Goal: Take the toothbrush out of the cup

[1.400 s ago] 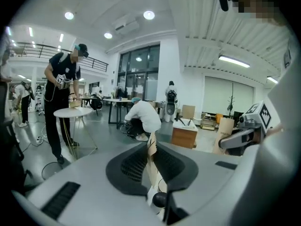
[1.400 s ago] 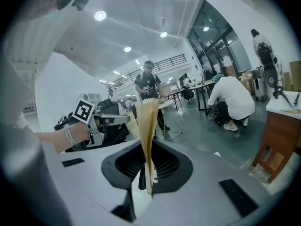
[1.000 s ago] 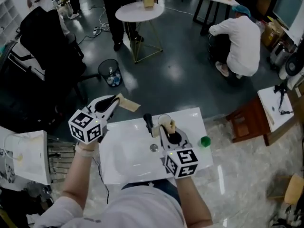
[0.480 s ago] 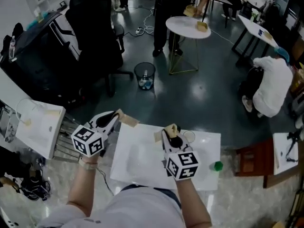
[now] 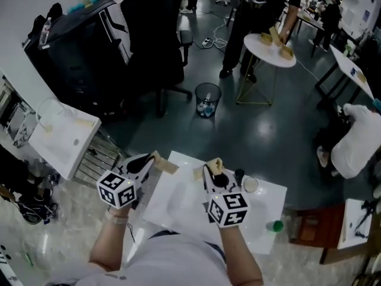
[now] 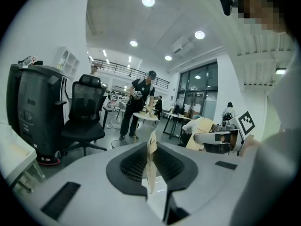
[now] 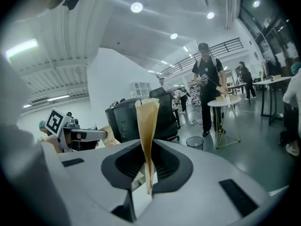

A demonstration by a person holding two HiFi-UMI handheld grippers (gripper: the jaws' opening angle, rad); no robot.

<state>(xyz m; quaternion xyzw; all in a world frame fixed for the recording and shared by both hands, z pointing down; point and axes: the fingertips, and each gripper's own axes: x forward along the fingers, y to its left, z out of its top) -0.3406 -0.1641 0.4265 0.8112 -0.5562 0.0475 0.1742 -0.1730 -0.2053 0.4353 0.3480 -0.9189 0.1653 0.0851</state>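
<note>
Tan fingers point(image 7: 147, 126) of the right gripper point(image 5: 208, 167) are pressing together with nothing between them, and the left gripper point(image 5: 168, 165) is likewise keeping its fingers point(image 6: 151, 161) closed and empty. Both are hovering above a white worktop point(image 5: 178, 204), the left at its edge. The cup point(image 5: 250, 185) is standing just right of the right gripper, untouched; the toothbrush is too small to make out.

Two grippers, left gripper point(image 5: 149, 159) and right gripper point(image 5: 213, 170); two tan paper pieces point(image 5: 165, 165), one clamped in each; one cup point(image 5: 250, 185) at the far edge of one white counter point(image 5: 178, 202); one green object point(image 5: 275, 225) near its right corner; one bin point(image 5: 207, 99); one round table point(image 5: 271, 52).
</note>
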